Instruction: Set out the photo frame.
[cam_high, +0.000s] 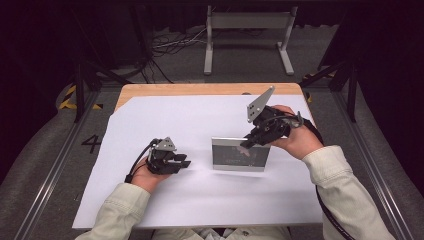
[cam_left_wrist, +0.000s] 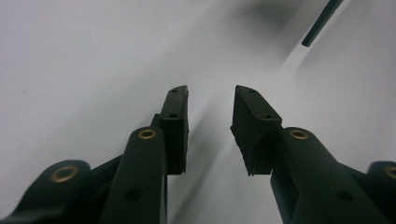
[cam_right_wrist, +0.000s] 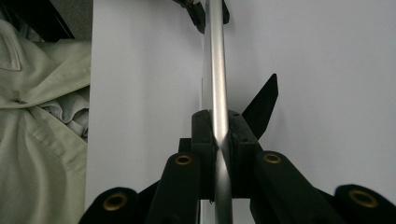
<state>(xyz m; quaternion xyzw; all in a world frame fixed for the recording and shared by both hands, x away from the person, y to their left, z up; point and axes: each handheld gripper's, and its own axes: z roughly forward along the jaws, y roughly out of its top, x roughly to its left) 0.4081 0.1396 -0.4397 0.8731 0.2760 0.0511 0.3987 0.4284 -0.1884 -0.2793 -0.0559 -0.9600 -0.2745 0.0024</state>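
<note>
The right tongs are clamped on the top edge of a silver-framed picture frame, which stands upright near the middle of the white sheet. In the right gripper view the two black jaws press from both sides on the frame's thin metal rim, which runs straight up the view, and a dark pointed stand leg juts out beside it on one side. The person's right hand holds this gripper tilted down toward the frame, with its grey three-cornered plate raised above.

The left tongs sit low over the sheet, left of the frame and apart from it, jaws pointing toward it. In the left gripper view the jaws stand apart with bare white sheet between them, gripping nothing (a dark slim edge shows at the top right, too little of it to name). The left hand holds this gripper from below, its cable looping off to the left.

The sheet covers most of a wooden tabletop, whose far edge stays bare. The frame's panel is dark; nothing on it can be read. On the grey floor to the left of the tabletop a painted "4" is legible. Pale sleeves enter from the bottom.
</note>
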